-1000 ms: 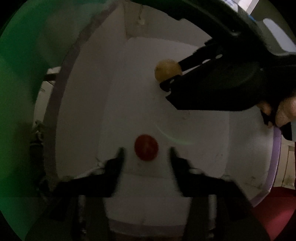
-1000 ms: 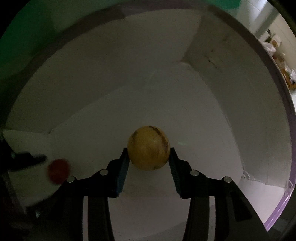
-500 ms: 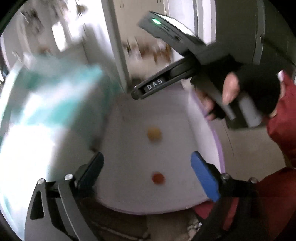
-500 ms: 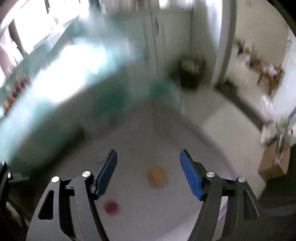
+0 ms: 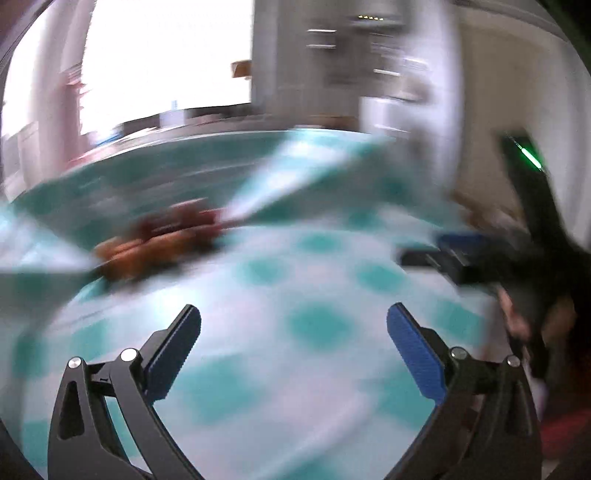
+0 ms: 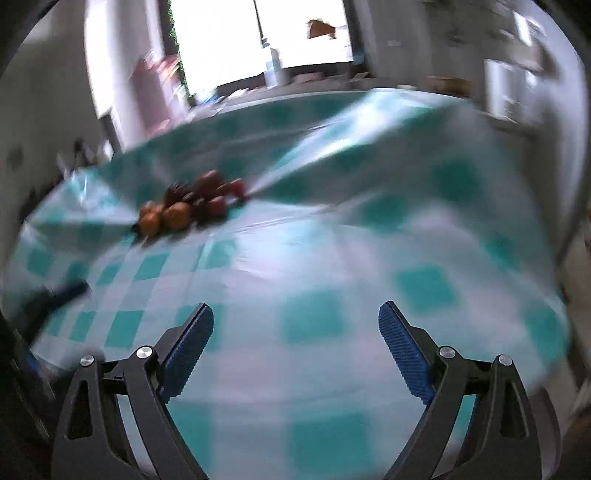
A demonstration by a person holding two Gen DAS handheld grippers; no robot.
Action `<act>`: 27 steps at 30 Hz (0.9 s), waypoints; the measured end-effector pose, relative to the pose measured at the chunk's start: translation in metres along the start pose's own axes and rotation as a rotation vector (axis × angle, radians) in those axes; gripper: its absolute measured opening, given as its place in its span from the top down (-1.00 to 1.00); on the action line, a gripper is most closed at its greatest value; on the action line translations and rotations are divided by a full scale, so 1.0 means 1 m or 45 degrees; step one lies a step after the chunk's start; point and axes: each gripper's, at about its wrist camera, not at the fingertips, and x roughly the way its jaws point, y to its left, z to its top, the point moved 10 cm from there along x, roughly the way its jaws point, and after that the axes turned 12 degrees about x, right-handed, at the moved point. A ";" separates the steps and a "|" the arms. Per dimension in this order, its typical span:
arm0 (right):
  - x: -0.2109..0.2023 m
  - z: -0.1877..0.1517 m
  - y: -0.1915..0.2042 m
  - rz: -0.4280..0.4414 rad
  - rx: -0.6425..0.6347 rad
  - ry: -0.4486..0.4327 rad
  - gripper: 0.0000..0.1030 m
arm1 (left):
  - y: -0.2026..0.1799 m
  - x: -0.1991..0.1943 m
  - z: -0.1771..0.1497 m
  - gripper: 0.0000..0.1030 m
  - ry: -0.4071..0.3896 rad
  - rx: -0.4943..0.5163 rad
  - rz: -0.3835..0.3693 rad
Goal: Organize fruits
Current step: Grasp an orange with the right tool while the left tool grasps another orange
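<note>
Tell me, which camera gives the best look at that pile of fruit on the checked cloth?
The right wrist view: the fruit pile there shows separate orange and red pieces on the checked tablecloth. The left wrist view shows the same pile only as a motion-blurred red and orange smear.

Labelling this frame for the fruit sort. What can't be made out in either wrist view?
- Fruit pile: smeared by motion blur in the left wrist view; clearer in the right, but count and kinds stay unclear.
- Right gripper in the left wrist view: blurred dark shape; its jaws unreadable there.
- Left gripper in the right wrist view: cut off by the left edge, blurred.
- Window: blown out in both views.
- Checked tablecloth: its far edge is blurred.
</note>
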 end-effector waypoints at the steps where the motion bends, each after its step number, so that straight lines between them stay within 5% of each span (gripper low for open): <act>1: 0.018 -0.006 0.020 0.023 -0.023 0.038 -0.72 | 0.041 0.001 -0.009 -0.96 0.031 -0.108 0.091; 5: 0.088 0.000 0.092 0.063 -0.109 0.153 -0.70 | 0.147 -0.015 -0.045 -0.96 0.128 -0.435 0.279; 11: 0.166 0.028 0.166 0.092 -0.140 0.188 -0.47 | 0.214 -0.036 -0.079 -0.96 0.107 -0.771 0.382; 18: 0.203 0.049 0.182 0.024 -0.163 0.185 -0.35 | 0.215 -0.041 -0.082 -0.96 0.099 -0.779 0.366; 20: 0.208 0.049 0.181 0.009 -0.171 0.201 -0.18 | 0.209 -0.039 -0.078 -0.96 0.103 -0.743 0.366; 23: 0.201 0.049 0.176 0.014 -0.165 0.186 0.09 | 0.204 -0.036 -0.078 -0.96 0.100 -0.739 0.352; 27: 0.168 0.039 0.161 0.089 -0.118 0.174 0.10 | 0.204 -0.037 -0.082 -0.96 0.102 -0.771 0.359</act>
